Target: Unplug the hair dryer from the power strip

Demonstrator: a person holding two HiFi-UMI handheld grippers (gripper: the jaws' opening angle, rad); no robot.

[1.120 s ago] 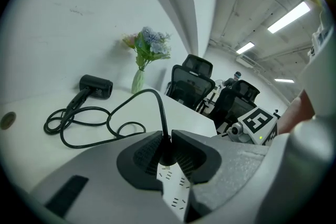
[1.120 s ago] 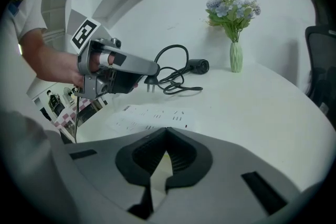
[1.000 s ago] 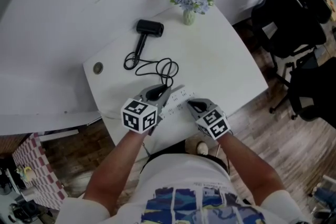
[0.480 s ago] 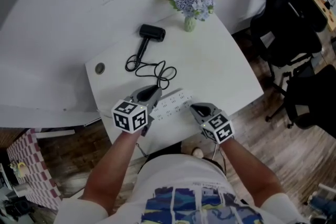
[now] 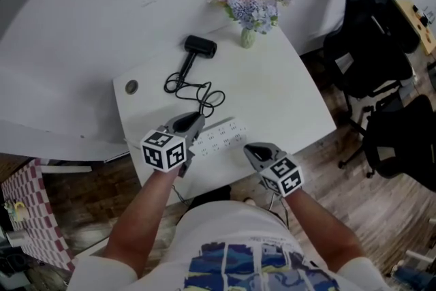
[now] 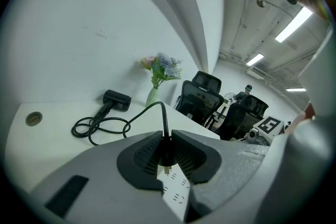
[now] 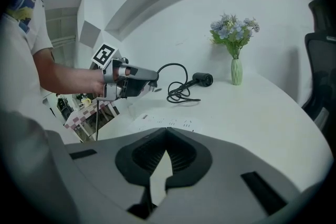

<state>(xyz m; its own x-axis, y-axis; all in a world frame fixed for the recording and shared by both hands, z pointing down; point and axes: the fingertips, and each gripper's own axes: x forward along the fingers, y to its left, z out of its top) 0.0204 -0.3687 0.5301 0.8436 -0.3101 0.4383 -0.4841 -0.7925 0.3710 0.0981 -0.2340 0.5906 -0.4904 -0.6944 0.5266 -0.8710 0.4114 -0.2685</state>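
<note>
Head view: the hair dryer (image 5: 200, 46) lies near the white table's (image 5: 286, 92) far edge, the power strip (image 5: 221, 135) by its near edge.

Left gripper view: the left gripper (image 6: 167, 136) clamps the plug (image 6: 166, 153), prongs showing.

Right gripper view: the right gripper (image 7: 167, 134) is closed and empty.

Pulling further could drag the dryer by its cord (image 6: 145, 107).

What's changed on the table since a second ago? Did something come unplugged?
The left tool, gripping the black plug, drew back off the power strip; the plug's prongs now hang clear of it. The right tool left the strip's other end and pulled back toward the person, empty. Strip, hair dryer and vase stayed put.
</note>
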